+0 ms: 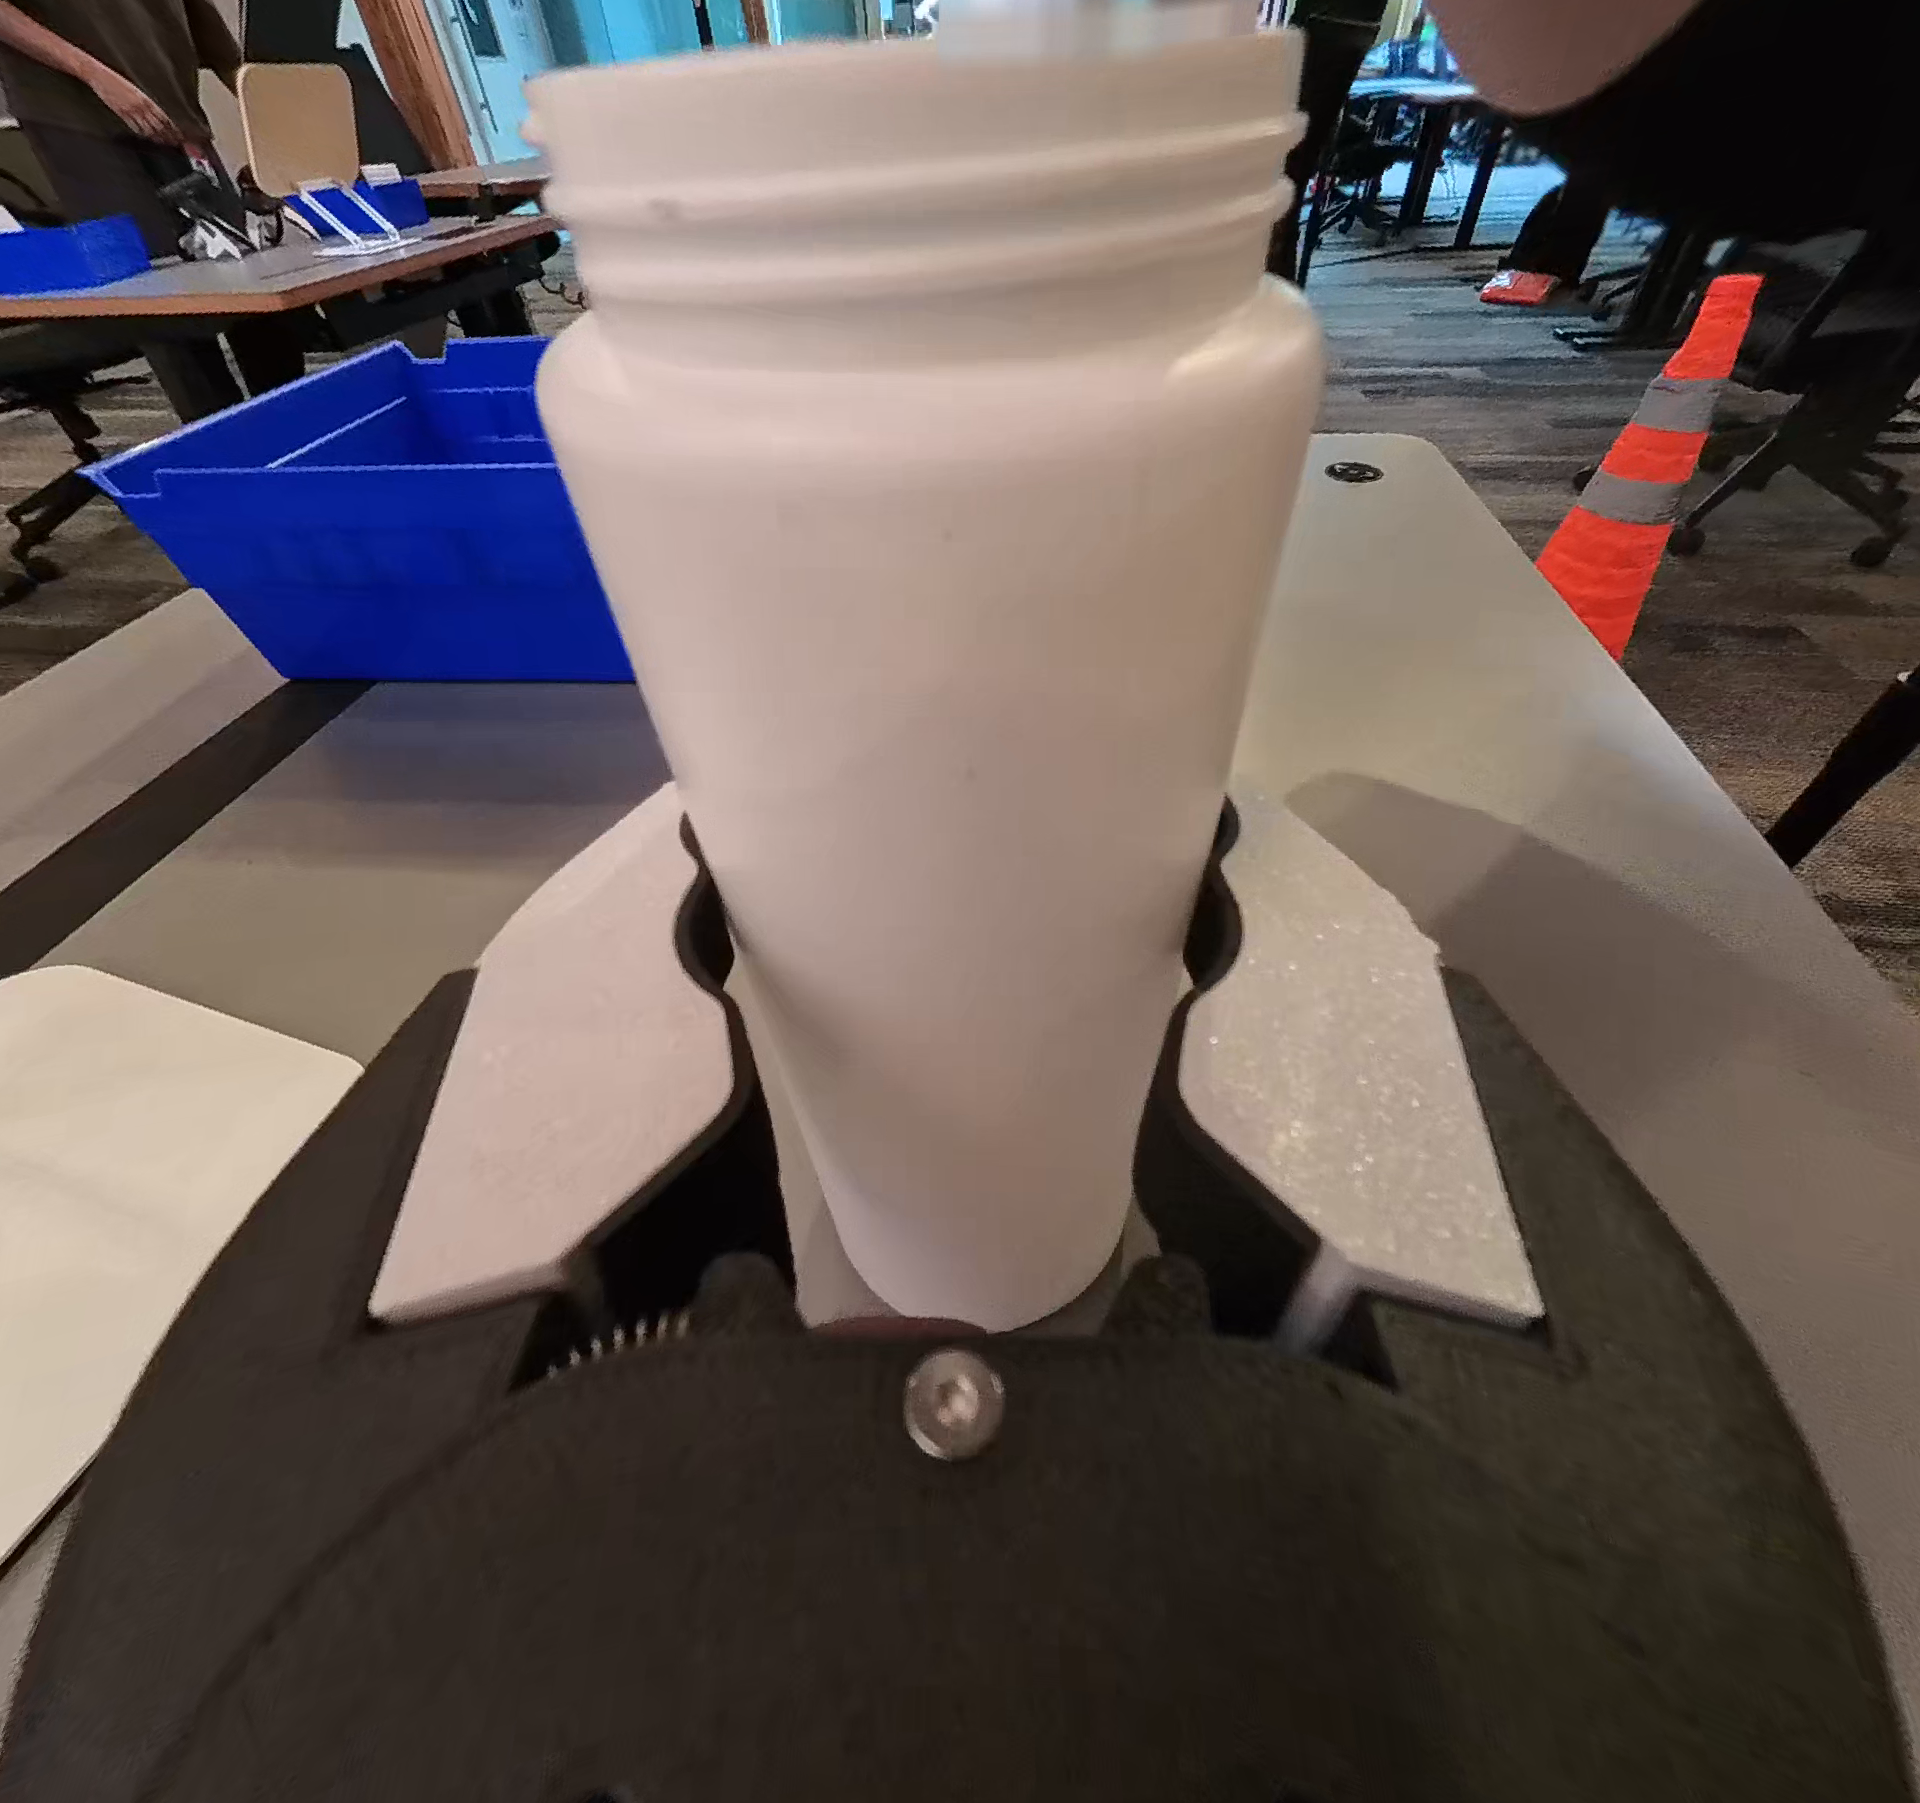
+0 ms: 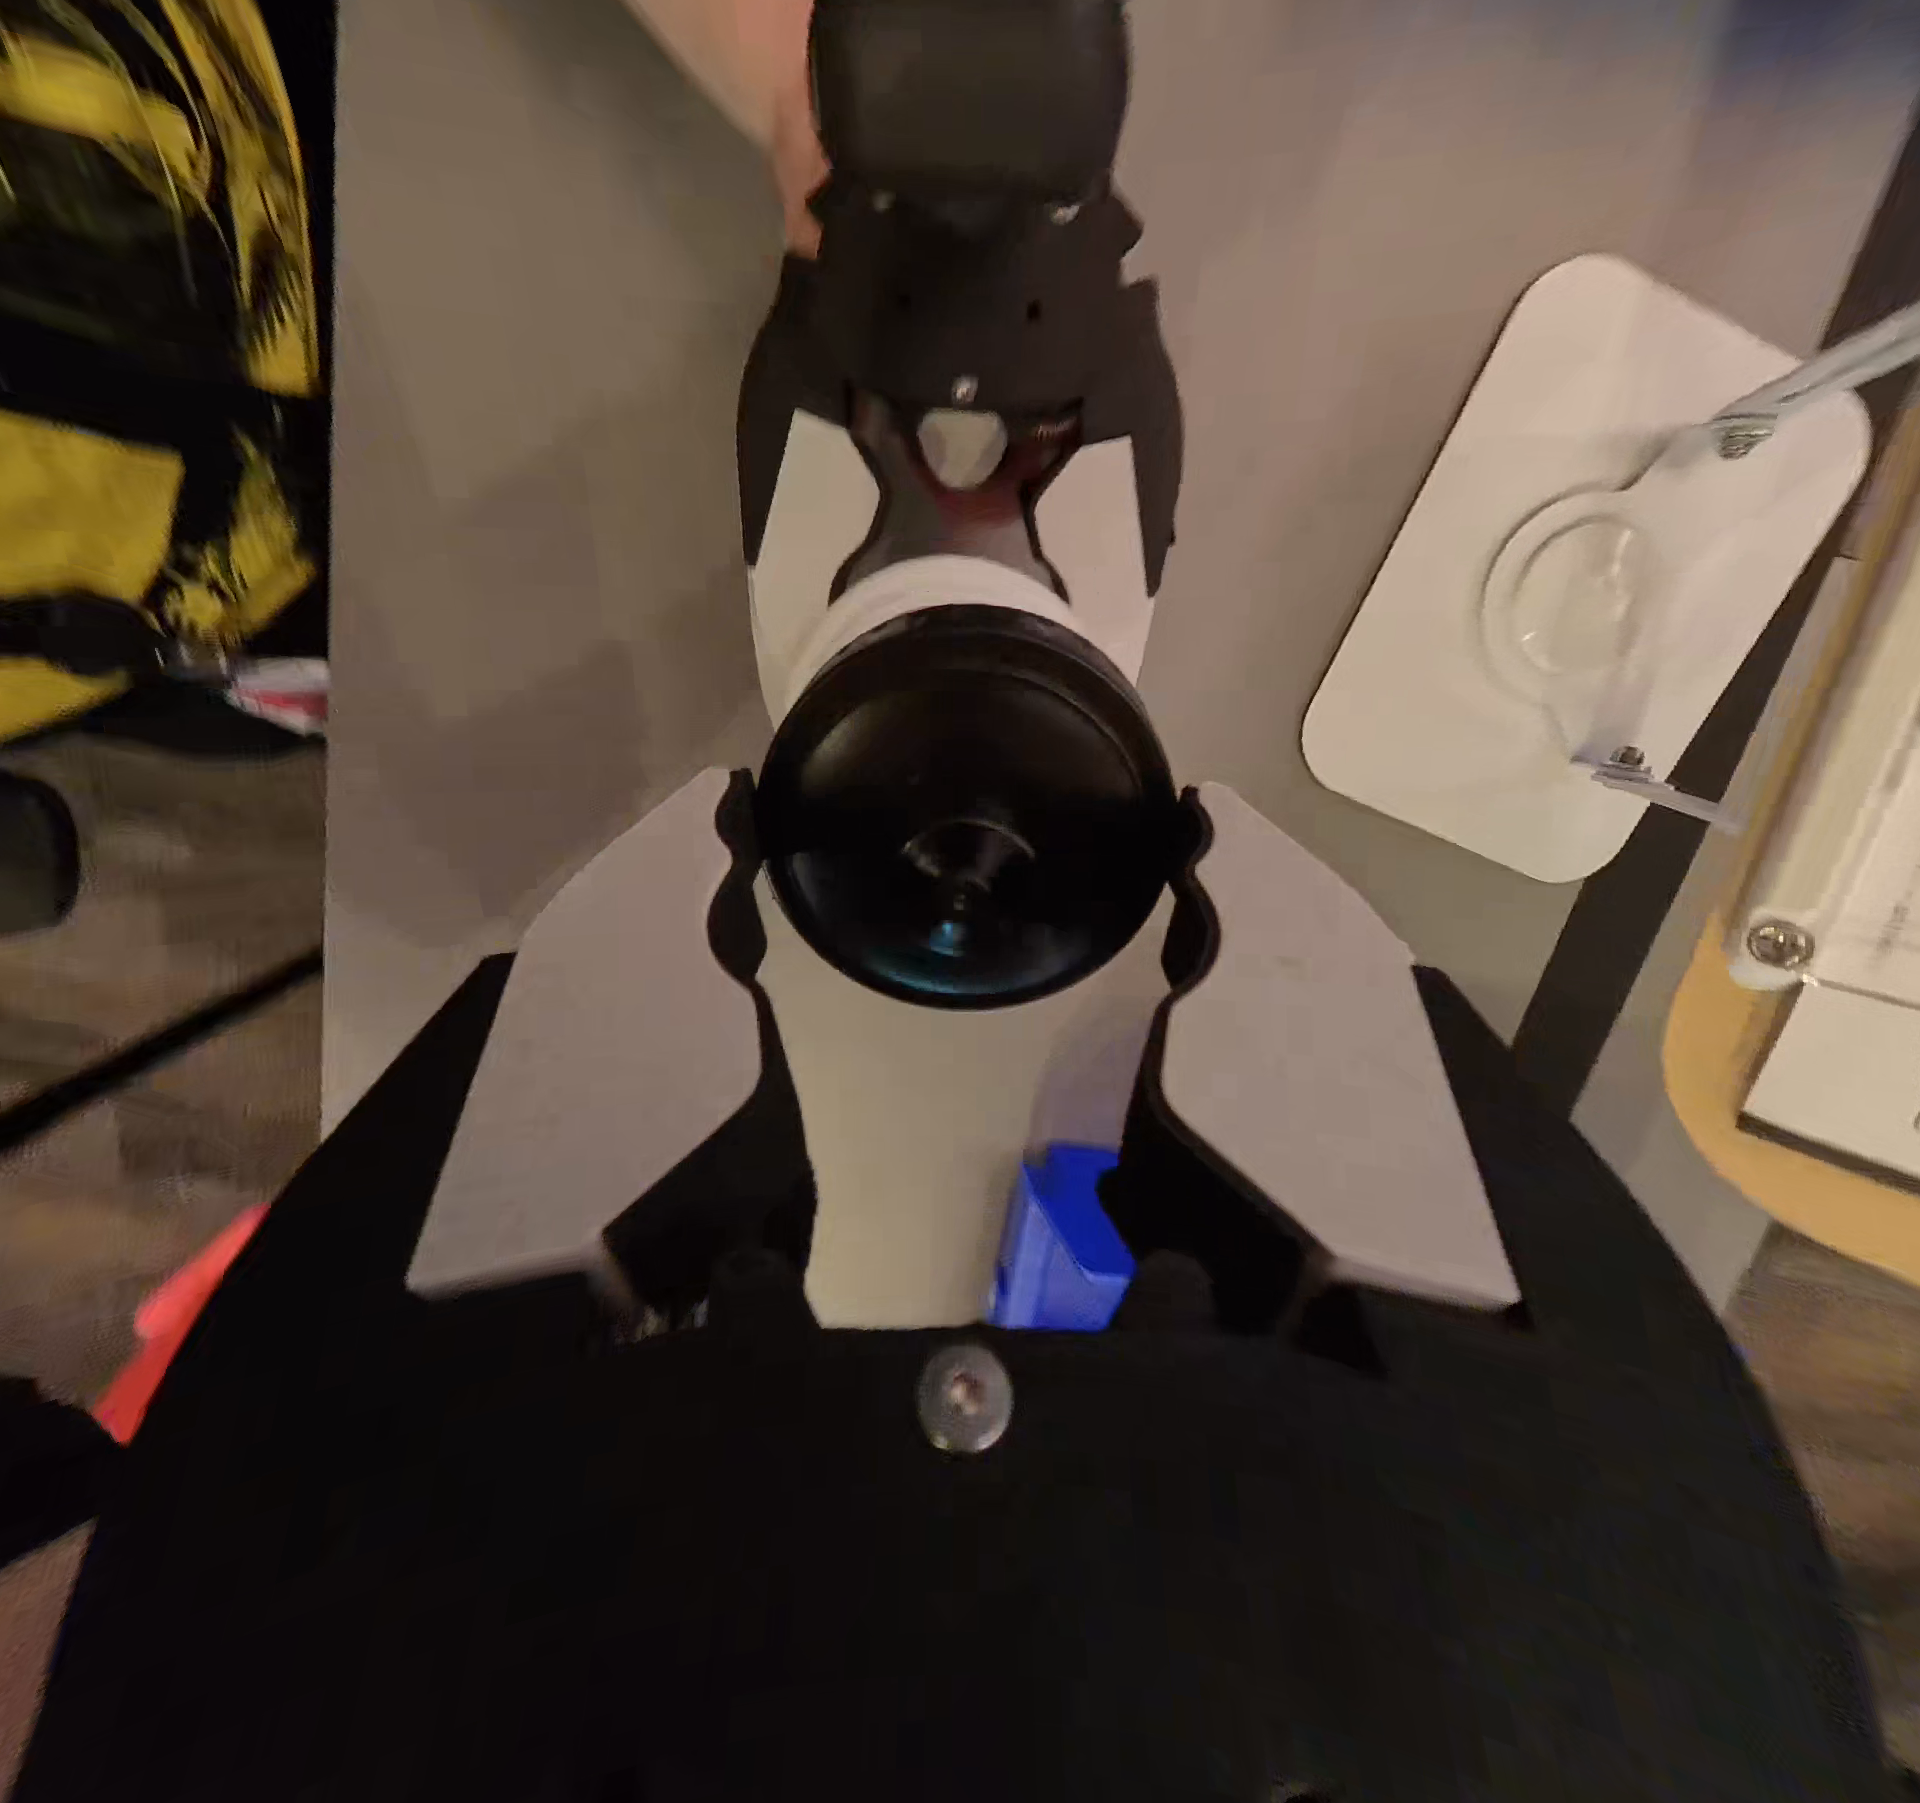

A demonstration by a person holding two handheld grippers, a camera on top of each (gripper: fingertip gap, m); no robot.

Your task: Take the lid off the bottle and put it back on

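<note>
Both sets of jaws are pinching something. On the left gripper (image 1: pixel 956 922) they squeeze the low part of the white bottle (image 1: pixel 935 610) from two sides, and this holds the bottle upright so it cannot spin or tip. On the right gripper (image 2: pixel 961 880) they squeeze the black lid (image 2: pixel 961 808) by its round edge, one finger on each side, which is a good way to turn it. In the right wrist view the lid sits right over the top of the bottle (image 2: pixel 914 590), and the left gripper (image 2: pixel 961 548) shows below it, hugging the bottle. In the left wrist view the ridges for screwing on the bottle's neck are bare, so the lid is not screwed down on it. A blur patch covers the spot just above the bottle's mouth, so I cannot tell if the lid touches the rim or floats just over it. My guess is that the lid is off and is either going away or coming back; the pictures do not say which. The bottle is held up above the grey table (image 1: pixel 1455 714). A blue bin (image 1: pixel 364 506) sits on the table behind the bottle and to its left. An orange cone (image 1: pixel 1652 475) stands on the floor behind the bottle and to its right. A white flat pad (image 2: pixel 1579 569) lies on the table beside the bottle.
</note>
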